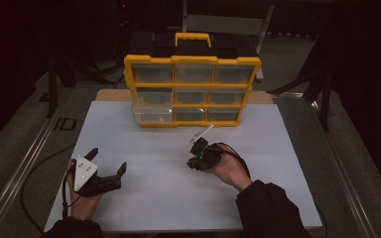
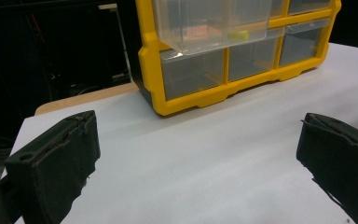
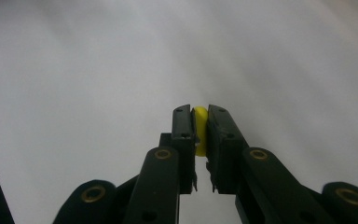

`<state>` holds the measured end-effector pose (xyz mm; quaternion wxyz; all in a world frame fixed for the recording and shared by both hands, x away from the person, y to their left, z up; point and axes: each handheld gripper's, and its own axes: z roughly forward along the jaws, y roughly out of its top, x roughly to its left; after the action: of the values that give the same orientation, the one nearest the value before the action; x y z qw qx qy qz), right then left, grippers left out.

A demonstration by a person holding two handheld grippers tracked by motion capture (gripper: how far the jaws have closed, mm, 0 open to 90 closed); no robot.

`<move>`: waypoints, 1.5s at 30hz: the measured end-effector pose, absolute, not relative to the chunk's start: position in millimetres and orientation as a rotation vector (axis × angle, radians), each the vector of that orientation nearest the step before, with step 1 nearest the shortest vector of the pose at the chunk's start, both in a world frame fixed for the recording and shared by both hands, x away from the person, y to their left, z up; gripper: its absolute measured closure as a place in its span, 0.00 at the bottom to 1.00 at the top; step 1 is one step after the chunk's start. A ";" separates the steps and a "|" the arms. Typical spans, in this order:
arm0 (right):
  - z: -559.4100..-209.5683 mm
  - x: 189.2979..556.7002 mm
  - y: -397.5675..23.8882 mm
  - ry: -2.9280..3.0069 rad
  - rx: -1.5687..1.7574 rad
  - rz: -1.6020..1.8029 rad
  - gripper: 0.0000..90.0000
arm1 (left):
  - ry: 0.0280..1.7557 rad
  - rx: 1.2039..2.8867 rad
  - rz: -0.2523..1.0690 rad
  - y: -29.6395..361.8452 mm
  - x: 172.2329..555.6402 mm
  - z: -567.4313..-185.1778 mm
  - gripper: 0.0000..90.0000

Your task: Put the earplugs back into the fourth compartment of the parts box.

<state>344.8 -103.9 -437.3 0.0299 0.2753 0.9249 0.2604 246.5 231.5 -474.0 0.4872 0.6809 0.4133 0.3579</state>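
Note:
A yellow-framed organizer (image 1: pixel 192 90) with clear drawers stands at the far side of the white table (image 1: pixel 178 188). Its lower-left drawer (image 1: pixel 151 113) is pulled out; in the left gripper view that drawer (image 2: pixel 214 23) holds a small yellow piece (image 2: pixel 238 35). My right gripper (image 1: pixel 198 148) hovers in front of the organizer, its jaws shut on a small yellow piece (image 3: pixel 200 130) pinched between the pads. My left gripper (image 1: pixel 110 161) rests at the near left of the table, its black fingers (image 2: pixel 58 158) spread wide with nothing between them.
A light wooden board (image 2: pixel 88 97) shows under the table's far edge. Dark floor, metal rails (image 1: pixel 25 158) and stand legs surround the table. Cables trail from both grippers toward the near edge.

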 end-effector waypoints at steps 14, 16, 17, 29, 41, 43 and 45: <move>-407.7 354.8 -104.6 2.821 0.857 0.845 0.91 | 1.003 1.657 0.870 231.2 246.4 -473.9 0.00; -405.5 355.7 -104.5 2.817 0.861 0.850 0.91 | 1.004 1.655 0.870 231.4 246.5 -473.9 0.00; -402.0 357.9 -104.4 2.815 0.857 0.851 0.91 | 1.003 1.655 0.871 231.5 246.5 -473.9 0.00; -381.3 370.7 -100.6 2.795 0.855 0.876 0.91 | 1.004 1.656 0.870 231.4 246.5 -473.9 0.00; -364.1 381.2 -93.1 2.783 0.856 0.884 0.91 | 1.003 1.655 0.869 231.8 246.5 -473.9 0.00; -361.0 383.2 -92.5 2.778 0.849 0.885 0.91 | 1.003 1.655 0.869 231.8 246.6 -473.9 0.00; -357.5 385.0 -92.2 2.777 0.850 0.891 0.91 | 1.004 1.654 0.867 231.7 246.6 -474.0 0.00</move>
<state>385.0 -92.2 -357.5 0.0518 0.2796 0.9129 0.2928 246.6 231.7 -474.0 0.4888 0.6806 0.4130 0.3568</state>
